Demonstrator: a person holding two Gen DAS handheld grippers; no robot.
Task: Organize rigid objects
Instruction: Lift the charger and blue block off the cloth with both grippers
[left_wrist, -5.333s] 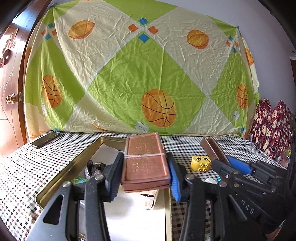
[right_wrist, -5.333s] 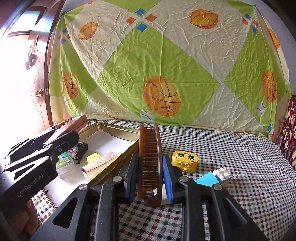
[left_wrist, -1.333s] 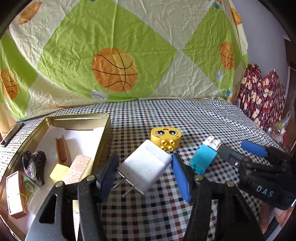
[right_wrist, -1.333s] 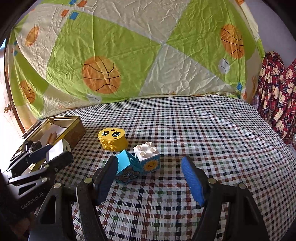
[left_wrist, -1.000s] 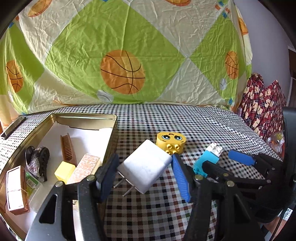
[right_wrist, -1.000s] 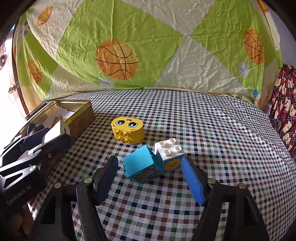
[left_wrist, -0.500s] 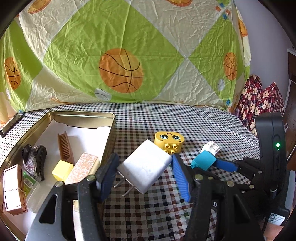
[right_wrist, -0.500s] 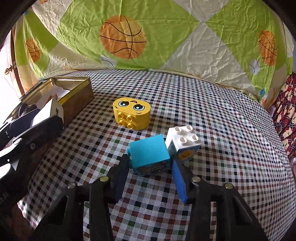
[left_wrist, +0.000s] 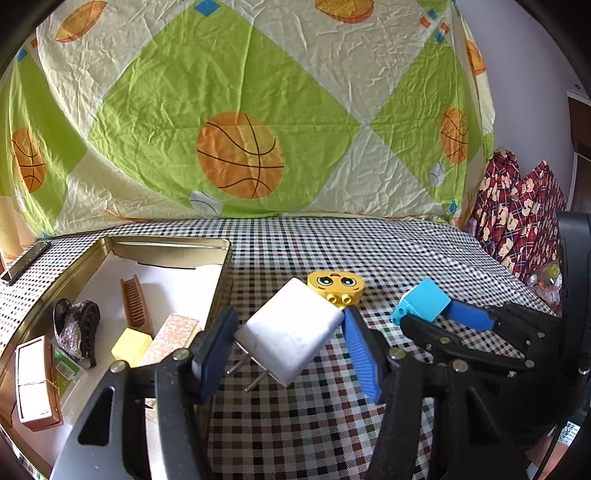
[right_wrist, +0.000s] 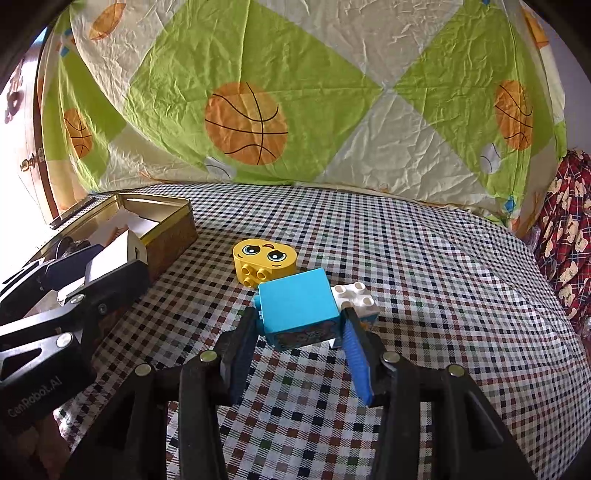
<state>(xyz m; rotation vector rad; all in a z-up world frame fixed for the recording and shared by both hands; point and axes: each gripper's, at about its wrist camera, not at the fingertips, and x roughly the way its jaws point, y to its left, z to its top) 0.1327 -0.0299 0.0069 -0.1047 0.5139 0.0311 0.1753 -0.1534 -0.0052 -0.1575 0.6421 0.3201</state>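
Note:
My left gripper (left_wrist: 288, 325) is shut on a white charger plug (left_wrist: 291, 332), prongs toward me, just right of the gold tin (left_wrist: 221, 266). In the right wrist view my right gripper (right_wrist: 299, 325) is shut on a blue toy block (right_wrist: 295, 299), both pads pressed on its sides. A white studded block (right_wrist: 354, 293) sits on the checked cloth right behind it. A yellow face block (right_wrist: 264, 258) lies a little farther away. The left wrist view shows the blue block (left_wrist: 424, 299) in the right gripper (left_wrist: 428, 314) and the yellow block (left_wrist: 336, 284) behind the charger.
The tin holds a brown comb (left_wrist: 135, 302), a dark hair clip (left_wrist: 81, 325), a yellow cube (left_wrist: 131, 343), a patterned box (left_wrist: 173, 336) and a copper case (left_wrist: 35, 380). A phone (left_wrist: 26, 258) lies far left. Red patterned cloth (left_wrist: 517, 206) borders the right.
My right gripper closed from wide open onto the blue block, which now sits slightly higher and apart from the white block. The left gripper kept still with the charger.

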